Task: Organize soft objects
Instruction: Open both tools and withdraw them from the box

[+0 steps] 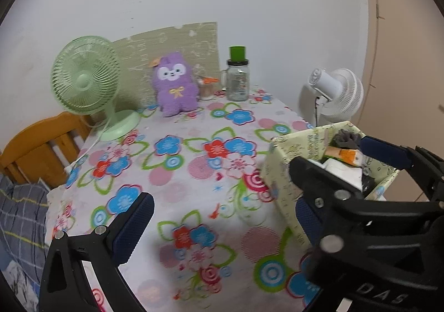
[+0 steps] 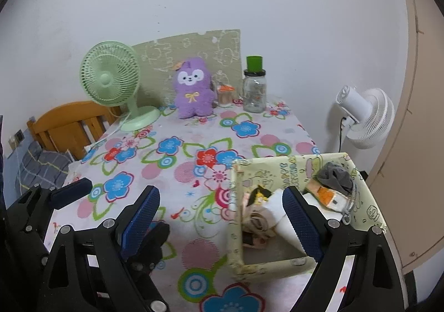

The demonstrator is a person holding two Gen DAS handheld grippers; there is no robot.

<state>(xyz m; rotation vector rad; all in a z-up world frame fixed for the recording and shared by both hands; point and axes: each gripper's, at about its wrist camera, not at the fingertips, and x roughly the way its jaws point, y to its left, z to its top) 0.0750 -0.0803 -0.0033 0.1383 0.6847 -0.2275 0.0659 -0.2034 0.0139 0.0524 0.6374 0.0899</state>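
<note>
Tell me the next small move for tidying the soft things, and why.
Probably reach the left gripper forward toward the purple plush. It sits upright at the table's far edge, apart from the box where soft items already lie. Both grippers look open and empty, and the right gripper straddles the box's near wall, so the left has the clearer path.

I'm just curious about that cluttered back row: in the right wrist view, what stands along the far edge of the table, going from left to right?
Green desk fan → purple plush toy → small jar with an orange top → glass jar with a green lid. Off the table, farther right, a white fan.
</note>
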